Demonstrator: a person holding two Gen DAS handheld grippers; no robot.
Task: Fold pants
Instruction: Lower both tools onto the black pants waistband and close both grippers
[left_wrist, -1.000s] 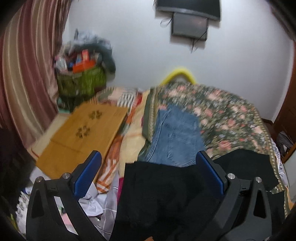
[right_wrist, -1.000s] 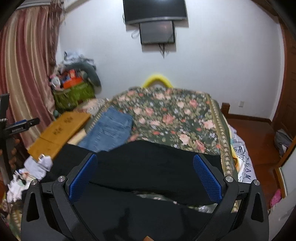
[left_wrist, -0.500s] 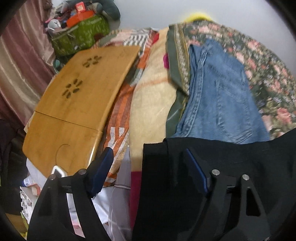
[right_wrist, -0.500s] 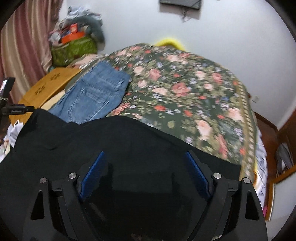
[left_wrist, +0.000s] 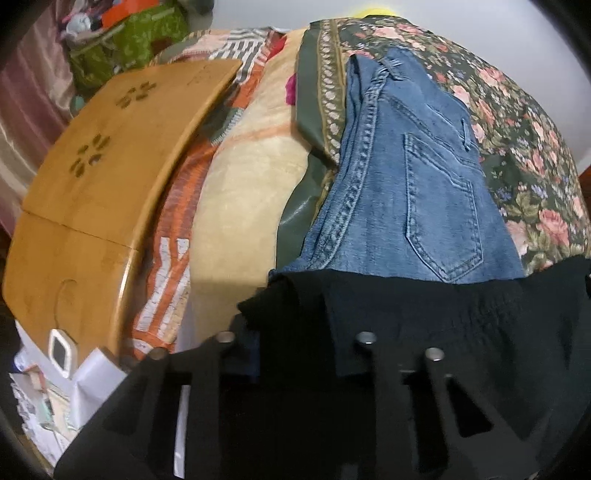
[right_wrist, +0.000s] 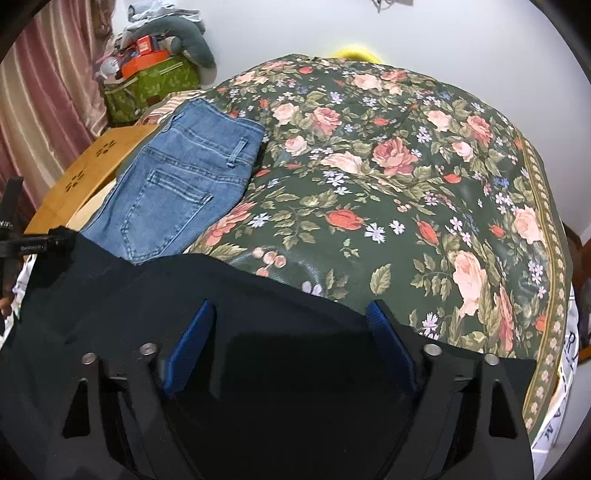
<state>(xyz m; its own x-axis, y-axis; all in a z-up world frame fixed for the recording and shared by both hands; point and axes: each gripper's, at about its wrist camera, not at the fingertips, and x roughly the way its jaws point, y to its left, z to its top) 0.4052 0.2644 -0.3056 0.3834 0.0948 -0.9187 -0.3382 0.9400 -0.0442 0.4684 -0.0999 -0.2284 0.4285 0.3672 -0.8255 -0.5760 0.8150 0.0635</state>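
left tool: closing on edge of black crinkled cloth pants, pads hidden, grip perhaps thin, may slip | right tool: closing, not yet pinching, pants between jaws, may bunch

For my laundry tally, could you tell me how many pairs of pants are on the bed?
2: blue jeans folded at the bed's left edge, and black pants nearest the cameras. More may be hidden.

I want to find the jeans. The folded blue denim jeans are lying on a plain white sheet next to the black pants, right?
Not quite. The folded blue denim jeans lie on a dark green bedspread with pink roses, not a plain white sheet; the right wrist view shows it. The black pants do lie next to them.
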